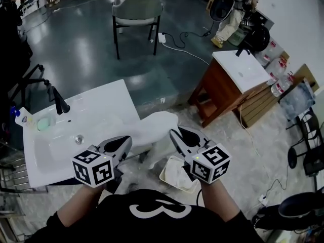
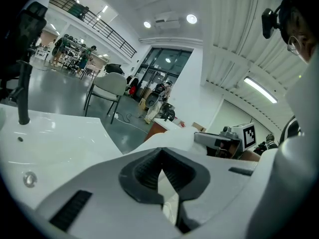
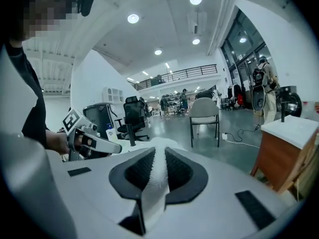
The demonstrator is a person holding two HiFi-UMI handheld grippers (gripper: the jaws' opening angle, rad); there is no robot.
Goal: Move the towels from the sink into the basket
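A white towel (image 1: pixel 153 127) hangs stretched between my two grippers, over the floor to the right of the white sink (image 1: pixel 55 151). My left gripper (image 1: pixel 125 145) is shut on one end of it, and white cloth shows in the jaw gap (image 2: pixel 168 189). The right gripper (image 1: pixel 175 134) is shut on the other end, with fluffy towel (image 3: pixel 156 179) pinched between its pads. Below the right gripper stands the pale basket (image 1: pixel 165 178) with another white towel (image 1: pixel 179 176) inside. In each gripper view the opposite gripper is visible: right (image 2: pixel 222 142), left (image 3: pixel 92 142).
A black faucet (image 1: pixel 58 102) rises at the sink's back, with a soap bottle (image 1: pixel 20 117) at its corner. A wooden cabinet with a white top (image 1: pixel 238 77) stands to the right. A grey chair (image 1: pixel 136 11) and a floor cable (image 1: pixel 182 47) lie farther off.
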